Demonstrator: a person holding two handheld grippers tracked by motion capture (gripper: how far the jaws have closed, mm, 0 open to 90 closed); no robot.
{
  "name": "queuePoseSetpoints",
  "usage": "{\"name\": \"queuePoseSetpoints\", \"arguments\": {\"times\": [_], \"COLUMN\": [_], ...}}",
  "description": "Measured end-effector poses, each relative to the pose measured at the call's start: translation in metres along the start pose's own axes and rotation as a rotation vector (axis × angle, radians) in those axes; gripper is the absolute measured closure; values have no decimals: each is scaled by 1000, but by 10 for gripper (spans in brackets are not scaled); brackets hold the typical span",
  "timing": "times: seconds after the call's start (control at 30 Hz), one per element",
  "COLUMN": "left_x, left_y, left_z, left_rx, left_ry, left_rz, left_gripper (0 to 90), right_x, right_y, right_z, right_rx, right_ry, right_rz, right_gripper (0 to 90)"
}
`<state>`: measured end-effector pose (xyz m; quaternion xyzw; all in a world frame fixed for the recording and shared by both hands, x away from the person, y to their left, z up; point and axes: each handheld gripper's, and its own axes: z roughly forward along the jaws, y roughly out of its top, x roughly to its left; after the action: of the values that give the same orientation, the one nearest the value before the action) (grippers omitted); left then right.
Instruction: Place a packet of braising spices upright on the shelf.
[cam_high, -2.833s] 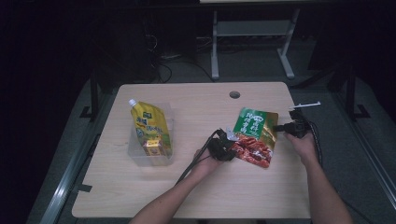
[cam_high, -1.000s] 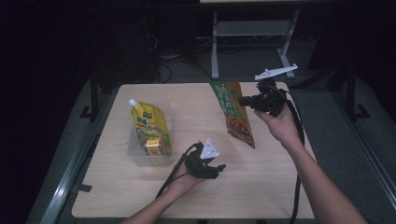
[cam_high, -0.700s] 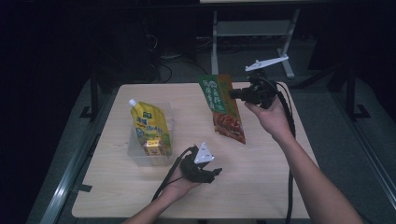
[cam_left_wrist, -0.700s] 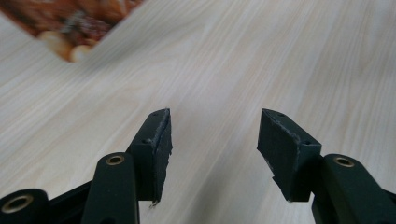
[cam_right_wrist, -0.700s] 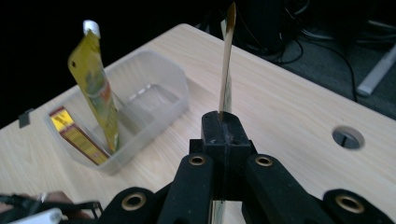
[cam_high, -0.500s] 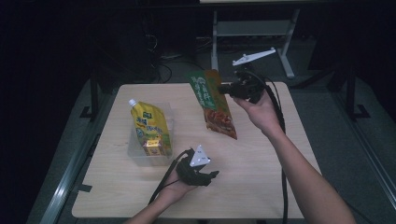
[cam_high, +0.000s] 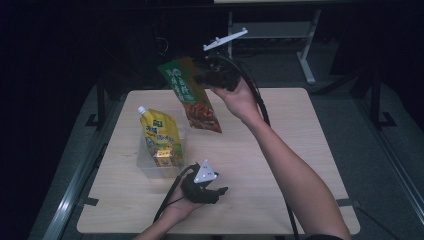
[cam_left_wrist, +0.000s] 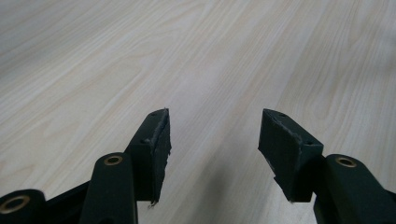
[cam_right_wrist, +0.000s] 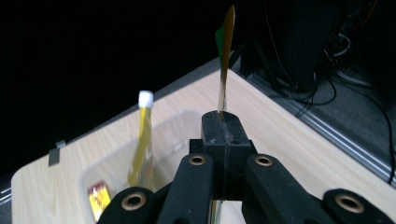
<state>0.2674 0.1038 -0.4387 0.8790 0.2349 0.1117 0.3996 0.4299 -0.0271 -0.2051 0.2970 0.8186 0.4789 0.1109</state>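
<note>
Right gripper (cam_high: 202, 77) clamps the green snack packet (cam_high: 192, 95) aloft, probably for binning beside the yellow spouted pouch (cam_high: 160, 136). Left gripper (cam_left_wrist: 214, 140) rests agape, empty.

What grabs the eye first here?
The green and red foil snack bag, hanging in the air over the far side of the pale wooden table, pinched in the right tool. Left of it, a yellow spouted drink pouch with a white cap stands in a clear plastic bin. The left tool rests open near the front edge.
</note>
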Motion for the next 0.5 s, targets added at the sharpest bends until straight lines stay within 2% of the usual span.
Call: {"name": "queuePoseSetpoints", "arguments": {"times": [0.17,0.27,0.37,0.5], "left_x": [-1,-1,-2,0], "left_y": [0,0,0,0], "left_z": [0,0,0,-2], "left_rx": [-9,-13,-16,-22], "left_ry": [-7,-5,-8,-3], "left_rz": [4,7,8,14], "left_gripper": [429,429,429,429], "right_x": [10,16,19,21], "right_y": [16,23,27,29], "right_z": [31,51,67,91], "right_rx": [7,17,21,13], "right_ry": [20,26,31,50], "right_rz": [-25,-19,-31,-21], "right_gripper": [900,900,900,900]}}
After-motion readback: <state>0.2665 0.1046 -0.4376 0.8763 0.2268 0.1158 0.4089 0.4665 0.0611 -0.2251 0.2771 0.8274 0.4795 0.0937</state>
